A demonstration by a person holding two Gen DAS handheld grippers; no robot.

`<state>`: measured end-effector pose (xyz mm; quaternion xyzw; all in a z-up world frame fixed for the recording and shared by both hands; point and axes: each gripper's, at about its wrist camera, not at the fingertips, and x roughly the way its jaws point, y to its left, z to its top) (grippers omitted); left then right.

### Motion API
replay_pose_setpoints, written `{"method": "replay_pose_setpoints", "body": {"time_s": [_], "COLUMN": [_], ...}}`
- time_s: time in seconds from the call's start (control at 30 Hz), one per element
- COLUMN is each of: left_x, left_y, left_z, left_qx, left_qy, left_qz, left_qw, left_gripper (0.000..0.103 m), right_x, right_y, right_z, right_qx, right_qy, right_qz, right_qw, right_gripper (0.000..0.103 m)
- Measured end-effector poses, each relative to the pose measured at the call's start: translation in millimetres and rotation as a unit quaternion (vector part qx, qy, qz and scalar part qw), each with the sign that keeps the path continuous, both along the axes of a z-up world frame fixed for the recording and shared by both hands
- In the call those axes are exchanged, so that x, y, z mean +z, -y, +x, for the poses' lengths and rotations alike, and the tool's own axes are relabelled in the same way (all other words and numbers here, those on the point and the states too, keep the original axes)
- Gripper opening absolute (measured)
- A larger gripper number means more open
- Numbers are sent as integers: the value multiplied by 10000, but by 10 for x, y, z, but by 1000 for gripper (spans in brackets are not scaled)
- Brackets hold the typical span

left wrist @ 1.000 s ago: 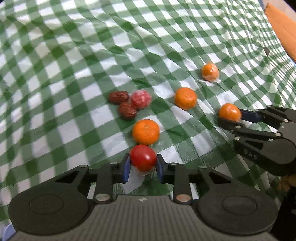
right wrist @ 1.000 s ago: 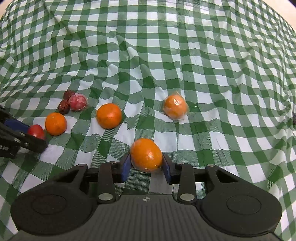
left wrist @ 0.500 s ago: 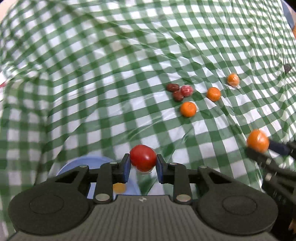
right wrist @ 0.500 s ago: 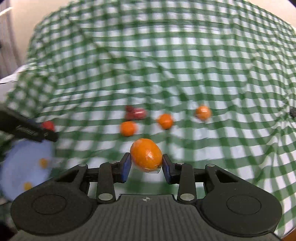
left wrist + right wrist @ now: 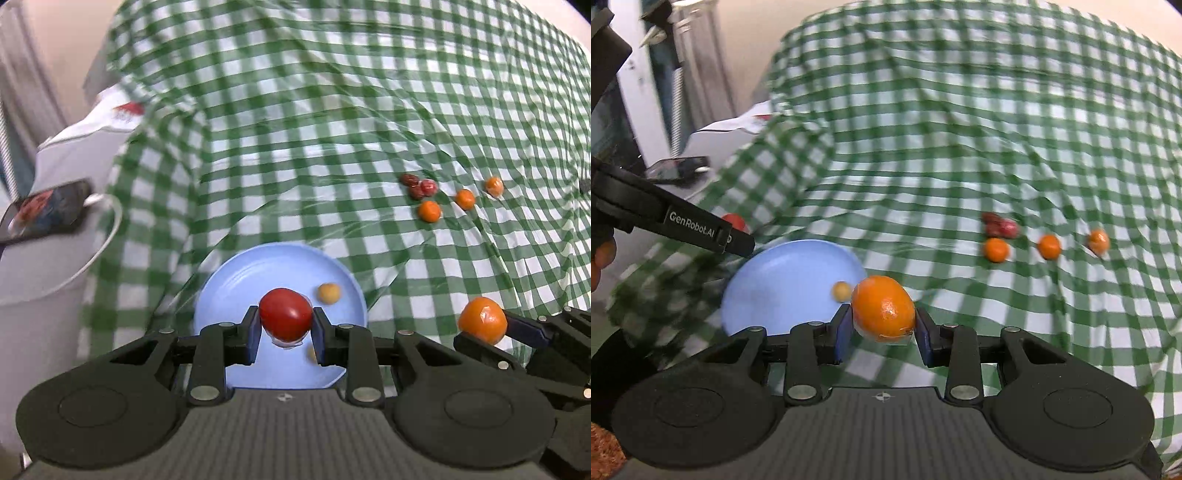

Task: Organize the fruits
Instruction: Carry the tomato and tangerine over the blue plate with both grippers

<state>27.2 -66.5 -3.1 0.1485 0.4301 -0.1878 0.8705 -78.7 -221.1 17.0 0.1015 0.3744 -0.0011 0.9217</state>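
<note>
Both grippers carry fruit above the blue plate.

The left gripper [image 5: 285,328] has its jaws closed on a red tomato [image 5: 285,314], with the blue plate [image 5: 229,295] right beneath and beyond them. The right gripper [image 5: 882,330] has its jaws clamped on a wrapped orange [image 5: 883,308], the plate just left of them. Small yellowish fruits, perhaps two, lie on the plate. Three oranges [image 5: 429,211] and some reddish fruit [image 5: 419,185] sit well beyond on the checked surface [image 5: 332,147].
</note>
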Motion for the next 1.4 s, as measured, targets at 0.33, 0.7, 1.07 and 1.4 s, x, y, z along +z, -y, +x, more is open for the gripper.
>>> {"method": "replay_pose_setpoints", "body": {"time_s": [0.33,0.7,1.07,1.4], "left_x": [48,72,63,-7], "left_y": [-657,-817,-805,-763], "left_z": [-230,-259,-225,-39], "left_qx": [355,492,520,577], "left_qy": [-30,1,-24,-121], "left_qz": [-307,-521,-545,-518], "left_qw": [9989,9974,9972,9969], "left_gripper": [32,32,32,32], "right_x": [282,300,255,152], "right_y": [-610,-702,-688,-640], "right_z": [-54,-87,-62,88], "right_qx": [769,805,814,802], "right_qy": [120,22,-78,-259], "right_qz": [-178,-361,-332,-282], "right_qw": [9968,9961,9961,9960], "right_gripper": [38,38,38,38]}}
